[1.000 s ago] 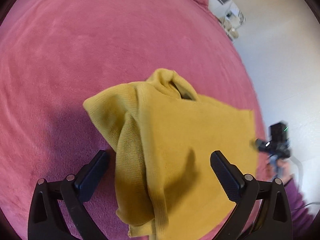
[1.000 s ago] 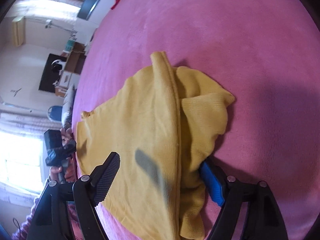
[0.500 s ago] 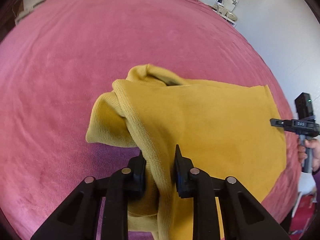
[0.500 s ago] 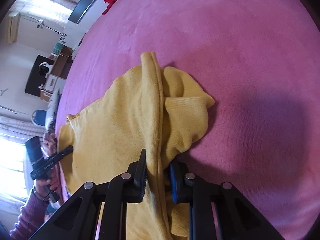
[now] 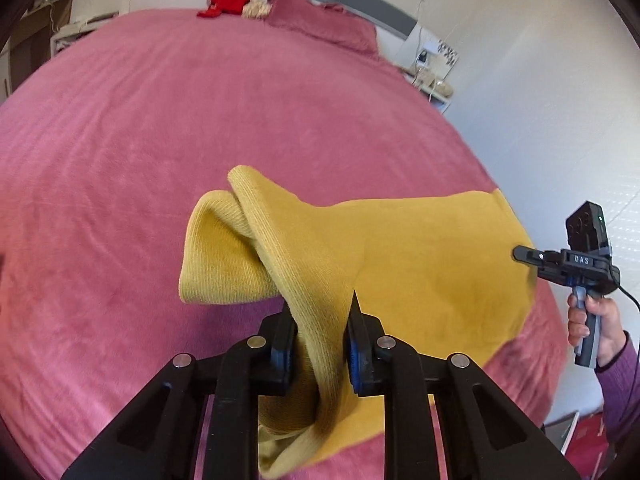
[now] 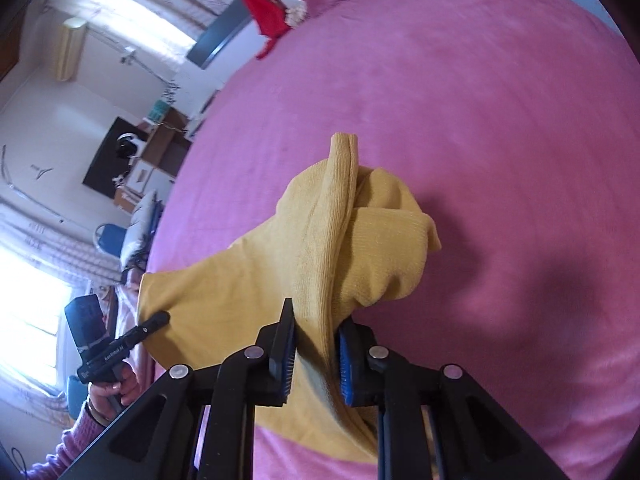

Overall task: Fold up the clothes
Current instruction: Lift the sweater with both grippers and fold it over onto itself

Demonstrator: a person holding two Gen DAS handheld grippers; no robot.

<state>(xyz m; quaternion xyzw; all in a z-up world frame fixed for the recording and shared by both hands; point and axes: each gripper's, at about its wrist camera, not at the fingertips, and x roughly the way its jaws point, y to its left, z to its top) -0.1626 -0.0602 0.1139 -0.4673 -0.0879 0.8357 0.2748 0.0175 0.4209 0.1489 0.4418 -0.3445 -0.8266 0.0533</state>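
Both grippers are clamping the sweater: left gripper [image 5: 320,332] and right gripper [image 6: 316,344] each pinching a bunched edge. Sweater [image 5: 420,264] is hanging just above the bed [image 5: 200,120]. Rec.: be keeping tension even btwn grips, lowering w/o twisting.
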